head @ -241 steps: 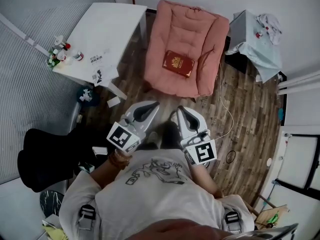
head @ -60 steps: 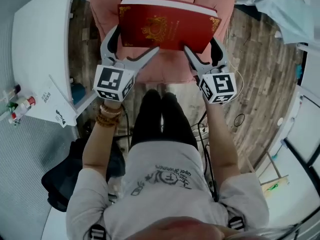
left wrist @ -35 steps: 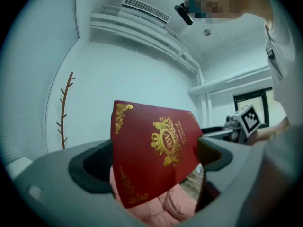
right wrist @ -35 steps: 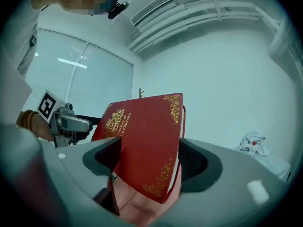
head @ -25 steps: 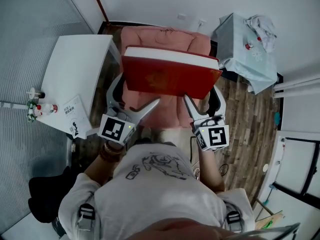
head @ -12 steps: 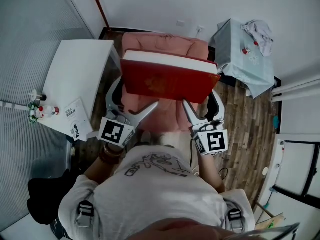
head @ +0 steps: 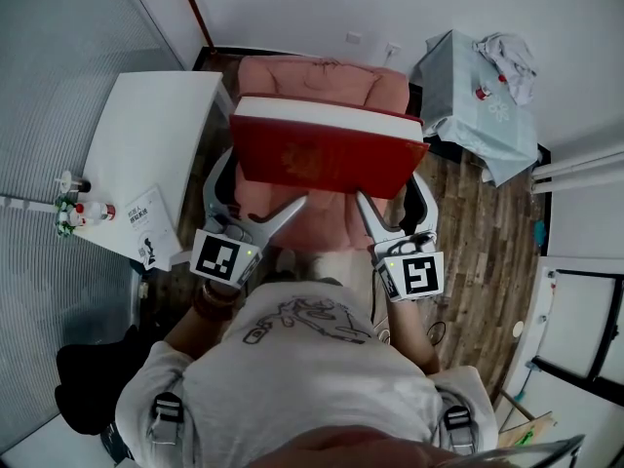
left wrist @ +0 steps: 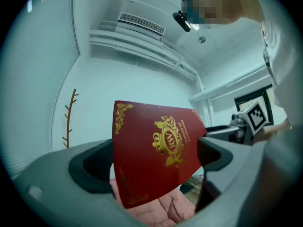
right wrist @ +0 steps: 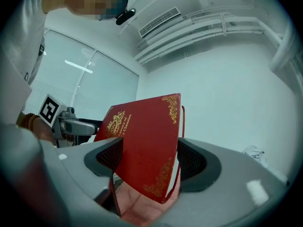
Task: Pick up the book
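Note:
The red hardcover book [head: 327,154] with gold ornament is held up in the air, cover toward me, above the pink cushioned seat [head: 312,76]. My left gripper [head: 258,185] is shut on the book's lower left corner, one finger along the left edge and one under the bottom edge. At the lower right corner my right gripper [head: 392,189] grips it the same way. In the left gripper view the book [left wrist: 151,150] fills the gap between the jaws of that gripper [left wrist: 151,162]. The right gripper view shows the book [right wrist: 142,145] edge-on and tilted inside the right gripper [right wrist: 147,163].
A white table [head: 146,135] at the left carries a booklet [head: 146,227] and small bottles [head: 73,213]. A small table under a pale cloth [head: 478,105] stands at the right. A coat rack [head: 190,8] stands by the back wall. The floor is wood planks.
The book lay on the pink seat at first; both grippers then closed on it and raised it. Over the last second it has hardly shifted.

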Tool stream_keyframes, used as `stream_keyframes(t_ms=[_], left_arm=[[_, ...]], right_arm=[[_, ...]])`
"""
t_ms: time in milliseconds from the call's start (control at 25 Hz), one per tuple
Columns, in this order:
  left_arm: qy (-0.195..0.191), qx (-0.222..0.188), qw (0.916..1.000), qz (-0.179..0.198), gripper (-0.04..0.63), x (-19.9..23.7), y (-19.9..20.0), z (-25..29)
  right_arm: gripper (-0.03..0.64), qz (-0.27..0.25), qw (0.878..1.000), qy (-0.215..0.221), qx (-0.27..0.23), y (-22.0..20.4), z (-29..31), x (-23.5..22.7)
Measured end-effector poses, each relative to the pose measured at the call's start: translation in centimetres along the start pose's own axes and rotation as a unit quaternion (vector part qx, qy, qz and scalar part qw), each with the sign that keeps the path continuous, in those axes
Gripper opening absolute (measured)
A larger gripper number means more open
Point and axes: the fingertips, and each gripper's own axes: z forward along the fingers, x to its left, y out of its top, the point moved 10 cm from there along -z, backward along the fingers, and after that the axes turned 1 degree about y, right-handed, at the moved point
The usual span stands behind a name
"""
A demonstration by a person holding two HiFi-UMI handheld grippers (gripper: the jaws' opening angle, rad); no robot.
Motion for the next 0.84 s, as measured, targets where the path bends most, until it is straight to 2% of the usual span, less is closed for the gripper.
stream_keyframes(t_ms=[480,840], left_arm=[[-0.002,0.0,1.0,-0.008,0.546,-0.19,-0.35,-0.05],[-0.003,0.003,1.0,0.002,0.546,-0.26,-0.51,-0.16]], right_arm=[[0.347,0.003,1.0,-0.011,-0.001,-0.04,-0.23,0.03],[0.346,0.006,1.0,-0.02,0.01,-0.12,-0.39,-0.11]])
